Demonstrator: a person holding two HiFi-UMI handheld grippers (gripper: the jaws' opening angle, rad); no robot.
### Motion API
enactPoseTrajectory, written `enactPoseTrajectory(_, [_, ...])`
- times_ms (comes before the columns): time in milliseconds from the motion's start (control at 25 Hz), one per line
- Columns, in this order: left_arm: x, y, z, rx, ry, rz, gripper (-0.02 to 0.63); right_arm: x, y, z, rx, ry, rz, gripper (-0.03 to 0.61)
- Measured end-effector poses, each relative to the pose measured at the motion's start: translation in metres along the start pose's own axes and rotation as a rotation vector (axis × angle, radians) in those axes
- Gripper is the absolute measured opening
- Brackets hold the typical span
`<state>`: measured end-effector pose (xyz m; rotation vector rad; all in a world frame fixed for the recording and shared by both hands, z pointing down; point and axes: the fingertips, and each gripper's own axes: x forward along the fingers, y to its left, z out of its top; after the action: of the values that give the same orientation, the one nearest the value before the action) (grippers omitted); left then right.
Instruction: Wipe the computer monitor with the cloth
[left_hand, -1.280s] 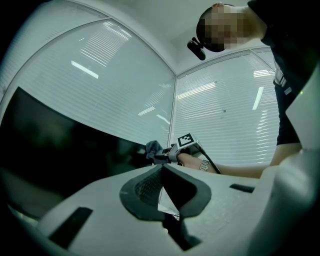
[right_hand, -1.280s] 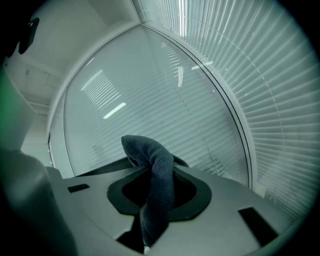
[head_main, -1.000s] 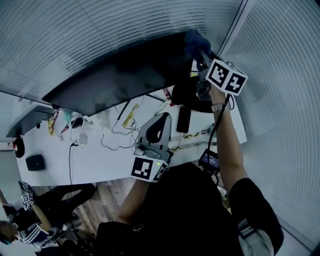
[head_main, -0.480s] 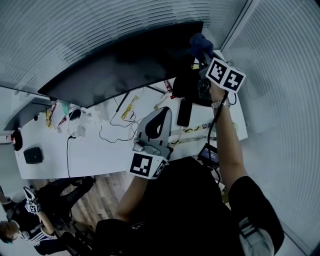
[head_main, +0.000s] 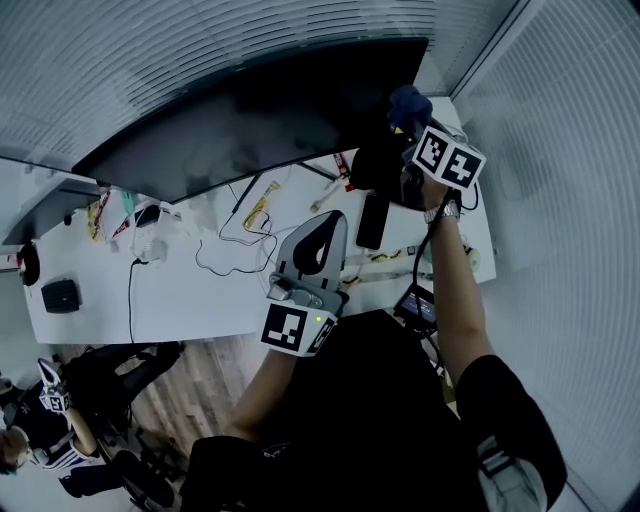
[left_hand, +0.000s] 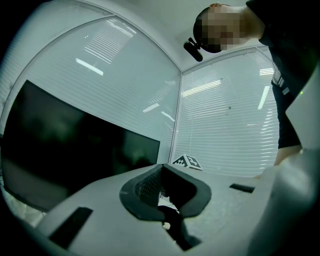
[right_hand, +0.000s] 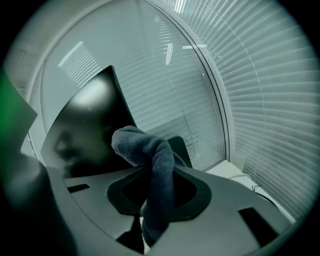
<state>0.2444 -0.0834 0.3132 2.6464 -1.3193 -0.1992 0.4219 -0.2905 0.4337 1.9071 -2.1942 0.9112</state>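
The wiping step is in hand. The right gripper (head_main: 412, 126) is raised to the right end of the monitor (head_main: 250, 120), its jaws clenched on the blue cloth (head_main: 408, 104). The cloth bunches out beyond the jaw tips in a thick fold. That fold sits at the screen's right edge, either touching the glass or just beside it; contact cannot be told for sure.

The left gripper (head_main: 330, 225) hangs lower and nearer, over the white tabletop (head_main: 180, 300). Its jaws are closed together on nothing, and it takes no part in the wiping.

Most of the dark screen stretches away to the left, so much of the job probably remains. The next move likely calls for pressing the fold flat to the glass and sweeping left along the screen. The pressure should be light so the monitor does not rock on its stand.
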Motion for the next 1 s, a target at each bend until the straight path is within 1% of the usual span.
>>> enactPoseTrajectory(160, [0.0, 0.006, -0.002, -0.008, -0.001, 0.014, 0.006, 0.008, -0.009, -0.017, 0.004, 0.032, -0.025, 0.086])
enactPoseTrajectory(680, [-0.004, 0.018, -0.008, -0.021, 0.008, 0.049, 0.006, 0.024, -0.026, -0.053, 0.02, 0.105, -0.057, 0.086])
enactPoseTrajectory(1000, [-0.005, 0.024, -0.017, -0.03, 0.025, 0.059, 0.006, 0.035, -0.038, -0.086, 0.02, 0.177, -0.086, 0.086])
